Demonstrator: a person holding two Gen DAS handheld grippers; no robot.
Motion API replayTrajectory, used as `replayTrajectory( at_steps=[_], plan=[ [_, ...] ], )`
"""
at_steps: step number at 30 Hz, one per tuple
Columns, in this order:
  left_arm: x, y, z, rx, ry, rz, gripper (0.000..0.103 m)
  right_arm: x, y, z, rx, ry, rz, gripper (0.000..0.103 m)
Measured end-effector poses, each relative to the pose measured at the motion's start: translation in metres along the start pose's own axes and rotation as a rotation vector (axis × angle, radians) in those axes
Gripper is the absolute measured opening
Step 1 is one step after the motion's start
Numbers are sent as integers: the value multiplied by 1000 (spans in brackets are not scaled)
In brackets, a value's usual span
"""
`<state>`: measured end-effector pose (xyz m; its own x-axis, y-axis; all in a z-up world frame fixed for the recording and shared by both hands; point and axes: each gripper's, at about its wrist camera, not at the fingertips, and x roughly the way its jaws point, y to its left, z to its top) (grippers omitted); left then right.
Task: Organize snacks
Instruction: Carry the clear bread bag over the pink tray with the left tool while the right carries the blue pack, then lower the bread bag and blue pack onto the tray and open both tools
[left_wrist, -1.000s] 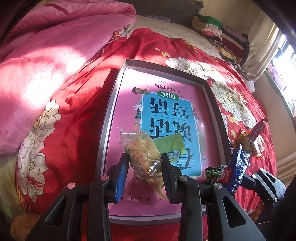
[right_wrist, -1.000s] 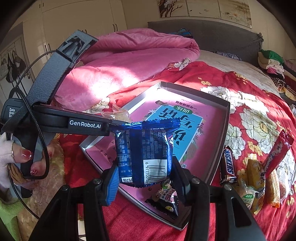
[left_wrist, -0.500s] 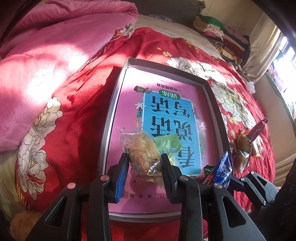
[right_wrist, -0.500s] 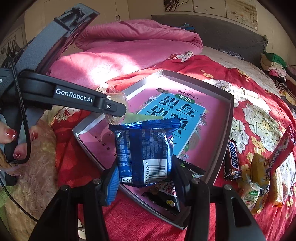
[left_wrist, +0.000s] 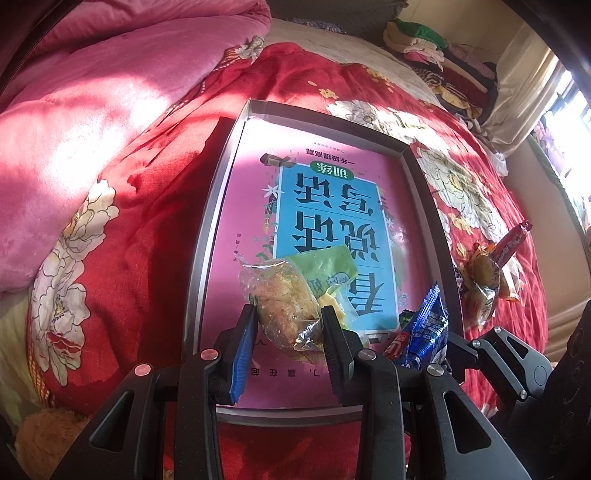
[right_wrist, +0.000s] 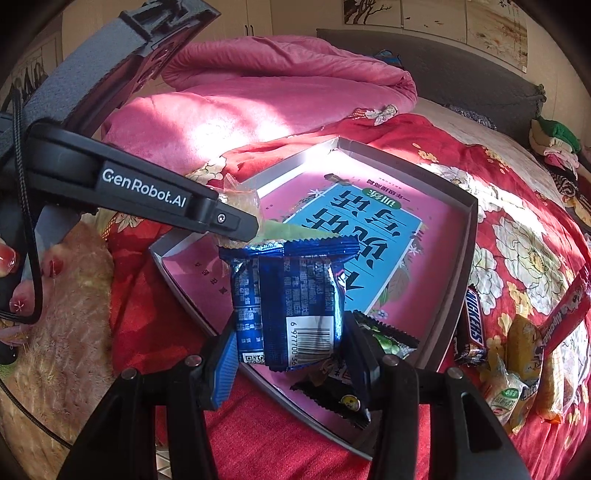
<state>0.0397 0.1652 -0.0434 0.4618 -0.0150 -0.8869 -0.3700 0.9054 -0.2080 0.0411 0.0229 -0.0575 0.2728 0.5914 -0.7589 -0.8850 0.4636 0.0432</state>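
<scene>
Both loads hang over the near end of the gray tray (left_wrist: 207, 236), so the main risk is a crowded drop. The left gripper (left_wrist: 290, 330) is partly closed, its 2 fingers pinching the clear-wrapped pastry (left_wrist: 286, 302) with a green packet (left_wrist: 325, 264) just behind it at 1 o'clock; the slick film could slide out, or the packet could be dragged along. The right gripper (right_wrist: 291, 345) is also partly closed, clamped on the blue snack pack (right_wrist: 291, 302), which hangs above a black and green packet (right_wrist: 384, 339) at the tray's near corner. Releasing there would likely pile one on the other or tip it over the rim. The left tool's arm crosses at 10 o'clock of the pack, so the grippers could knock together. Outside the tray at 3 o'clock lie a Snickers bar (right_wrist: 472, 321), a red stick pack (right_wrist: 569, 314) and yellow pastries (right_wrist: 524, 343) on the red floral bedspread (left_wrist: 140, 192), probably awaiting sorting. A pink quilt (right_wrist: 258, 107) bunches at 12 o'clock, clear of the work.
</scene>
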Motion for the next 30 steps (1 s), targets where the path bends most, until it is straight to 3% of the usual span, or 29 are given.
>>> replayTrajectory(
  at_steps=[11,30],
  plan=[
    [5,-6,-2,24,12,5,36,3,-1,-3,-31,12,-74,52],
    [14,-4,-3,33,40,25,36,3,-2,-5,-13,11,-8,53]
  ],
)
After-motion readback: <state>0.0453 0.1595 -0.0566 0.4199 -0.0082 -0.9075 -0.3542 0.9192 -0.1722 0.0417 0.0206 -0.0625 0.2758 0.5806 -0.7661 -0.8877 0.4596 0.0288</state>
